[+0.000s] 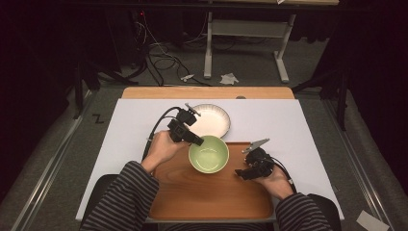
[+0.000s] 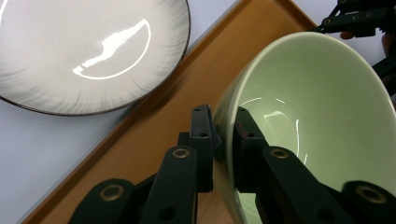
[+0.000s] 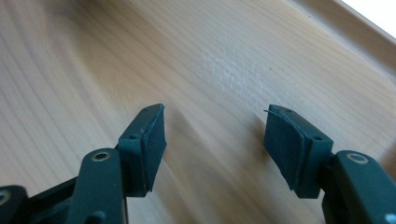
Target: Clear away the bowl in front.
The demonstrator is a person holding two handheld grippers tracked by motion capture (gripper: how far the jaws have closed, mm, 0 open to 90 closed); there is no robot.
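A pale green bowl (image 1: 209, 154) rests on the wooden tray (image 1: 211, 197), near its far edge. My left gripper (image 1: 198, 141) is shut on the bowl's near-left rim, one jaw inside and one outside, as the left gripper view shows at the rim of the green bowl (image 2: 327, 102) with my left gripper (image 2: 225, 140) clamped on it. A white plate (image 1: 208, 120) with a dark rim lies on the white tabletop just beyond the tray, the same white plate (image 2: 88, 51) appearing beside the tray (image 2: 177, 121). My right gripper (image 1: 240, 174) hovers open over the tray's right half, with the right gripper (image 3: 215, 140) empty above bare wood (image 3: 210, 60).
The white tabletop (image 1: 274, 120) surrounds the tray, with a wooden strip (image 1: 207, 92) at its far edge. Beyond the table are a grey floor with cables (image 1: 163, 60) and a metal stand (image 1: 245, 29). Striped sleeves enter from the bottom.
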